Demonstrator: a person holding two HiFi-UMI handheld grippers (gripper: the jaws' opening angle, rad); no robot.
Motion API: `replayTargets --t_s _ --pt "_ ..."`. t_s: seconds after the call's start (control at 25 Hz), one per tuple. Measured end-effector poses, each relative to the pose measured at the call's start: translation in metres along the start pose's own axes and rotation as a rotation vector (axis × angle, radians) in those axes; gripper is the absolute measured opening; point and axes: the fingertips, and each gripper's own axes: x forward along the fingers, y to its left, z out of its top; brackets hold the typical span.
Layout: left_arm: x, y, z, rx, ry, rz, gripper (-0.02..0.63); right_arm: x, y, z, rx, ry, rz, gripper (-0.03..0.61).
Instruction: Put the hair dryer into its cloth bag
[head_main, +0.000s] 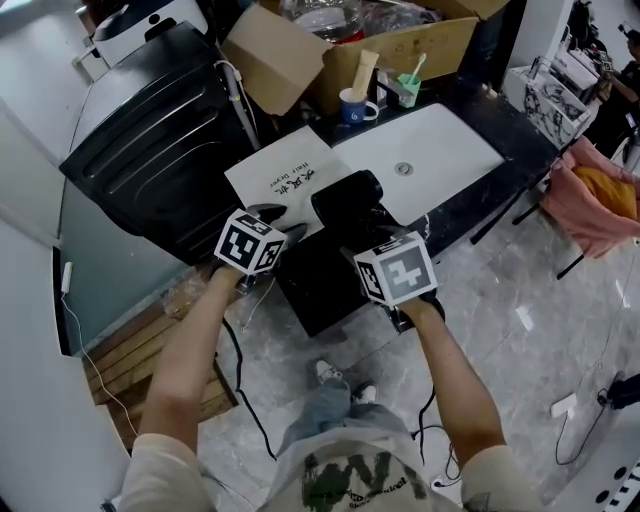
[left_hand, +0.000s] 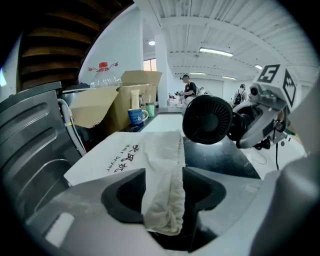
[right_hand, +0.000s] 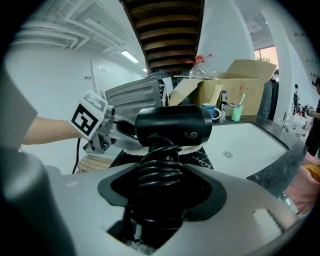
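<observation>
The person wears a cream short-sleeved T-shirt (head_main: 345, 480) with a dark green print on the chest, at six o'clock in the head view. Above it show faded blue-grey jeans (head_main: 325, 405) and pale shoes (head_main: 327, 373) with dark trim. The left gripper (left_hand: 164, 175) and the right gripper (right_hand: 160, 172) have smooth light-grey bodies with black, scooped jaw pads. Each carries a white cube with black square markers, the left cube (head_main: 250, 243) at nine o'clock of the right cube (head_main: 397, 268). Thin black cables (head_main: 243, 390) trail from both grippers.
</observation>
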Motion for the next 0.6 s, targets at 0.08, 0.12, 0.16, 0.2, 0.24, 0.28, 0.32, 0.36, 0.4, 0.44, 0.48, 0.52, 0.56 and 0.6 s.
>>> replayTargets --t_s 0.08,0.12,0.16,0.2,0.24,0.28,0.32,0.36,0.4,0.44,0.48,0.52,0.56,0.6 --pt "0.003 0.001 -0.005 0.013 0.022 0.007 0.231 0.006 0.0 -0.005 0.003 -0.005 0.02 0.256" --pt "0.005 0.001 -0.007 0.02 0.034 0.009 0.225 0.01 0.0 -0.007 0.004 -0.012 0.035 0.256" --pt "0.007 0.001 -0.009 0.028 0.045 0.012 0.224 0.01 0.0 -0.007 0.003 -0.015 0.04 0.256" --pt "0.008 0.002 -0.011 0.037 0.054 0.017 0.221 0.007 0.0 -0.005 0.0 -0.013 0.034 0.256" --pt "0.009 0.002 -0.013 0.046 0.061 0.024 0.206 0.003 -0.001 -0.004 -0.002 -0.009 0.027 0.256" --pt "0.01 0.003 -0.013 0.054 0.063 0.033 0.178 0.002 -0.001 -0.005 -0.004 -0.006 0.024 0.256" --pt "0.01 0.004 -0.013 0.06 0.063 0.041 0.141 0.002 -0.001 -0.006 -0.004 -0.002 0.023 0.256" --pt "0.01 0.004 -0.013 0.064 0.061 0.048 0.114 0.002 -0.001 -0.007 -0.004 0.0 0.025 0.256" --pt "0.01 0.005 -0.012 0.065 0.059 0.052 0.099 0.003 -0.001 -0.009 -0.005 0.002 0.026 0.256" --pt "0.01 0.006 -0.011 0.065 0.057 0.056 0.083 0.004 -0.002 -0.009 -0.005 0.004 0.028 0.256" --pt "0.01 0.007 -0.009 0.063 0.053 0.061 0.07 0.005 -0.003 -0.01 -0.006 0.007 0.029 0.256" --pt "0.01 0.009 -0.007 0.058 0.047 0.066 0.056 0.005 -0.003 -0.01 -0.007 0.009 0.03 0.256" --pt "0.009 0.01 -0.005 0.051 0.041 0.071 0.048 0.005 -0.003 -0.01 -0.007 0.01 0.032 0.256" --pt "0.008 0.012 -0.002 0.042 0.034 0.075 0.044 0.005 -0.003 -0.009 -0.006 0.011 0.036 0.256"
